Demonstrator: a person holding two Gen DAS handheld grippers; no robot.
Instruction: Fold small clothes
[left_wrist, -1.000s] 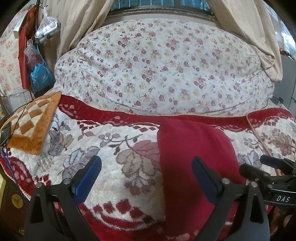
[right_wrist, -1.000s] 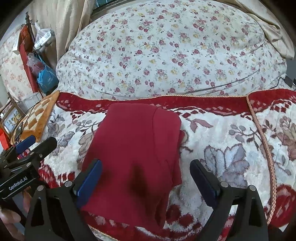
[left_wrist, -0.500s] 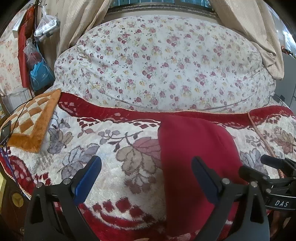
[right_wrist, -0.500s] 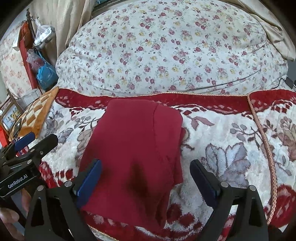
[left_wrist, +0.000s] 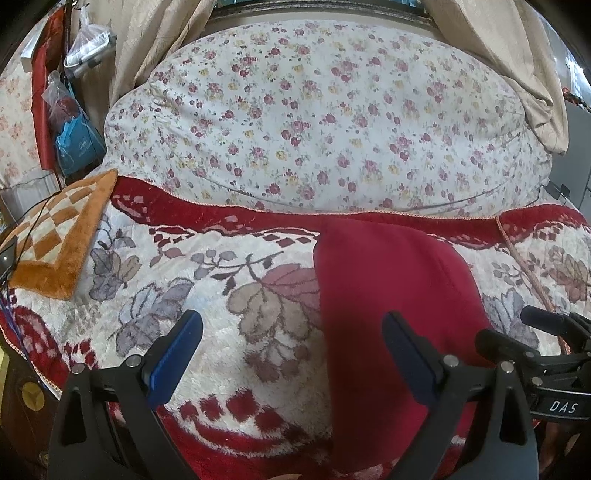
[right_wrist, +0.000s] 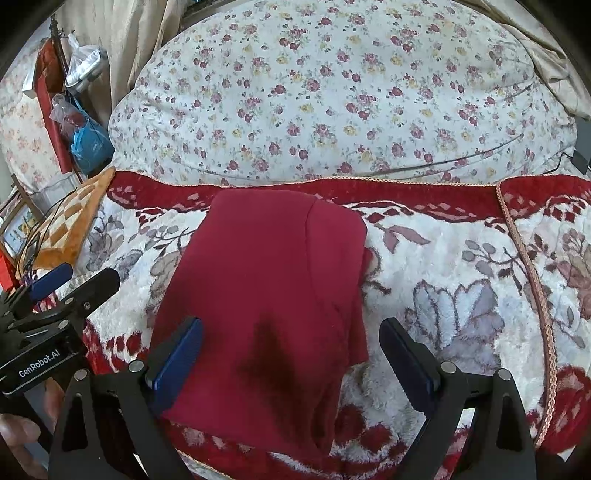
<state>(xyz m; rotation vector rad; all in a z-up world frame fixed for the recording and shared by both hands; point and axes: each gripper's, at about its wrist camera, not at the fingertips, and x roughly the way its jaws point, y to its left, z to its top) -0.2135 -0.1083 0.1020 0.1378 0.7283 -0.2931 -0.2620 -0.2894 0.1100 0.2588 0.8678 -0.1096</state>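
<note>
Little has shifted since the earlier frames: both views sit marginally lower, nothing else moves. Left claw (left_wrist: 291, 354) hangs wide open and empty over the floral blanket (left_wrist: 221, 332), beside the garment's left edge. Red garment (right_wrist: 266, 295) lies flat on the bed, lengthwise toward the flowered duvet (right_wrist: 332, 92) (one side panel already lapped over). Right claw (right_wrist: 291, 354) is likewise wide open, holding nothing, straddling the near hem. Judgement: a pause between folds; next grasp likely at the hem.
</note>
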